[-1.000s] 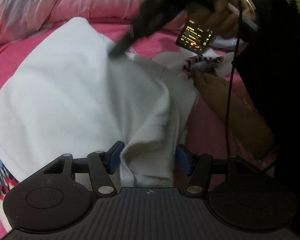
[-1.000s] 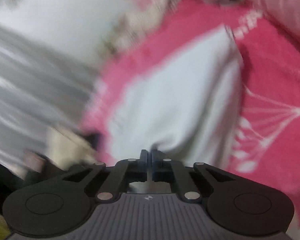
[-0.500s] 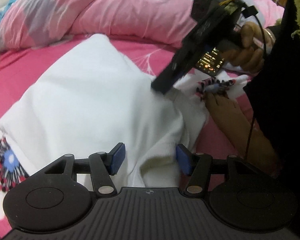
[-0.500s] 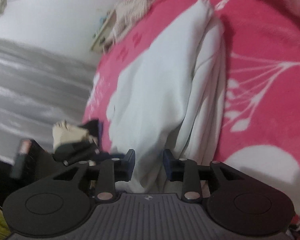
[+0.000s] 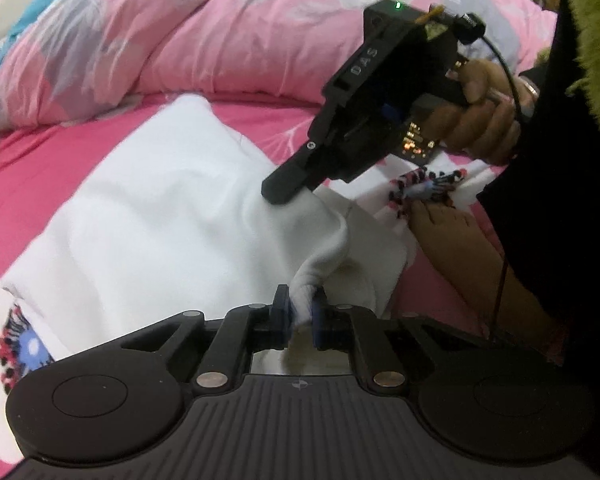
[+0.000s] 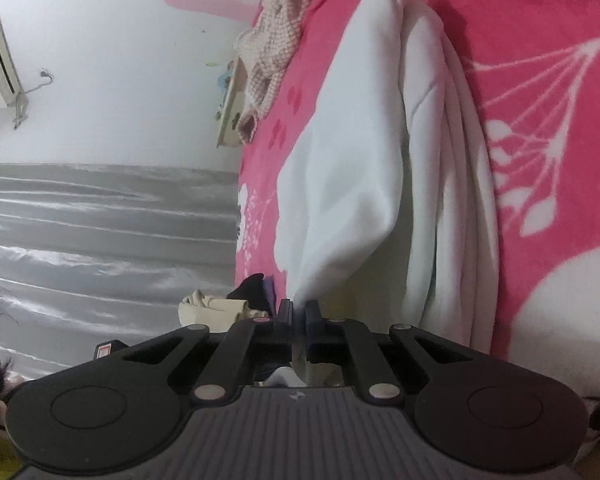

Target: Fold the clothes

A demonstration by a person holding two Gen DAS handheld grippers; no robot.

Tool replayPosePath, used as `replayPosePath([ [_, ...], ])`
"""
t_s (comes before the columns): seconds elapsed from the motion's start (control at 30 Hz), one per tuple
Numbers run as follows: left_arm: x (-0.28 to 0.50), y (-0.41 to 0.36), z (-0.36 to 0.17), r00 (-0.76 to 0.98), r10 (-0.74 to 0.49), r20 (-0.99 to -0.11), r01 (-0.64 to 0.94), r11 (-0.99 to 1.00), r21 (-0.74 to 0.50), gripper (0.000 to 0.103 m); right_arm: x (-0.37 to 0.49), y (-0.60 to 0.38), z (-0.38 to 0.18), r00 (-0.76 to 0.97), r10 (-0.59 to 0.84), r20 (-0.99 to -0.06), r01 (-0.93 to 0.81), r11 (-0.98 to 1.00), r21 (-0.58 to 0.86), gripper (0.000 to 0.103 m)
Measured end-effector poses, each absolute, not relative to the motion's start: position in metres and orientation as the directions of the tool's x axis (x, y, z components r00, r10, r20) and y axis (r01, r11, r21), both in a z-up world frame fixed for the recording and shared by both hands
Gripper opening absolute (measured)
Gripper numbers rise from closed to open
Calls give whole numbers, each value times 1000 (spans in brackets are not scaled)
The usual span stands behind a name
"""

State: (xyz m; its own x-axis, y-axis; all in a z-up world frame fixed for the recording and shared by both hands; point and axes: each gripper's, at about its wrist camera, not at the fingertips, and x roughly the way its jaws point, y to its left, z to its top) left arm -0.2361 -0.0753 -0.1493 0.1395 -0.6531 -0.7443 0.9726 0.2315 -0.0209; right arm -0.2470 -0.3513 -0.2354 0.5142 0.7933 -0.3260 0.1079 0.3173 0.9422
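- Your left tongs (image 5: 300, 312) are pinched on a bunched corner of the white garment (image 5: 160, 208); the cloth rises as a ridge from between the blue pads.
- Your right tongs (image 6: 298, 312) are closing, with a thin edge of the same garment already between the pads. In the left wrist view the right tool's tip rests on the cloth further up the bed.
- The garment lies spread on the pink bedsheet (image 5: 40, 160). Its long axis runs away from both tongs toward the pink quilt (image 5: 220, 40) at the head of the bed.
- In the right wrist view the far side of the garment is gathered in several lengthwise folds.
- Both grips sit on the near edge of the garment, left nearer you, right a little further along. Judgement: the coming move is to carry this edge forward along the long axis, over the body of the cloth.
- Keep both hands level; an uneven lift would skew the fold.
- A bare foot (image 5: 452, 236) rests just beside the garment's right edge.
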Motion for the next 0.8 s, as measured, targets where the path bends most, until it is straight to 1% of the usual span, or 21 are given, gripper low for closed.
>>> replayPosePath([
  [0.07, -239, -70, -142, 182, -659, -730, 974, 224, 40, 7, -246, -351, -233, 509, 800, -318, 92, 317, 944, 9],
  [0.13, -238, -68, -137, 230, -650, -724, 966, 242, 90, 7, -244, -351, -229, 493, 808, -323, 76, 330, 941, 16],
  [0.17, -234, -66, -135, 234, -646, -727, 964, 251, 87, 7, -244, -352, -226, 480, 803, -353, 61, 371, 927, 30],
  [0.2, -231, -65, -134, 237, -643, -728, 962, 259, 84, 7, -246, -351, -221, 469, 791, -392, 31, 429, 903, 37],
  [0.27, -230, -63, -132, 244, -646, -724, 960, 268, 85, 7, -250, -350, -212, 452, 760, -468, -31, 538, 843, 37],
  [0.33, -229, -62, -130, 246, -650, -719, 959, 272, 82, 7, -253, -345, -204, 431, 740, -516, -95, 606, 790, 36],
  [0.43, -228, -63, -129, 222, -657, -721, 960, 275, 45, 7, -253, -322, -193, 419, 690, -591, -215, 707, 673, 29],
  [0.47, -229, -65, -130, 211, -658, -723, 962, 271, 33, 7, -252, -314, -191, 422, 675, -606, -251, 729, 637, 22],
  [0.5, -229, -66, -131, 198, -659, -726, 963, 267, 21, 7, -251, -307, -190, 428, 674, -603, -278, 733, 621, 17],
  [0.6, -231, -70, -132, 149, -664, -732, 968, 249, -29, 7, -249, -294, -180, 423, 704, -570, -359, 708, 608, 17],
  [0.63, -233, -71, -133, 132, -667, -733, 968, 246, -49, 7, -249, -290, -180, 406, 710, -575, -379, 703, 601, 17],
  [0.7, -233, -73, -137, 95, -667, -739, 967, 237, -90, 7, -251, -282, -187, 342, 708, -619, -403, 705, 584, 17],
  [0.8, -234, -76, -144, 77, -661, -747, 970, 224, -98, 7, -255, -278, -191, 287, 695, -659, -422, 710, 564, 17],
])
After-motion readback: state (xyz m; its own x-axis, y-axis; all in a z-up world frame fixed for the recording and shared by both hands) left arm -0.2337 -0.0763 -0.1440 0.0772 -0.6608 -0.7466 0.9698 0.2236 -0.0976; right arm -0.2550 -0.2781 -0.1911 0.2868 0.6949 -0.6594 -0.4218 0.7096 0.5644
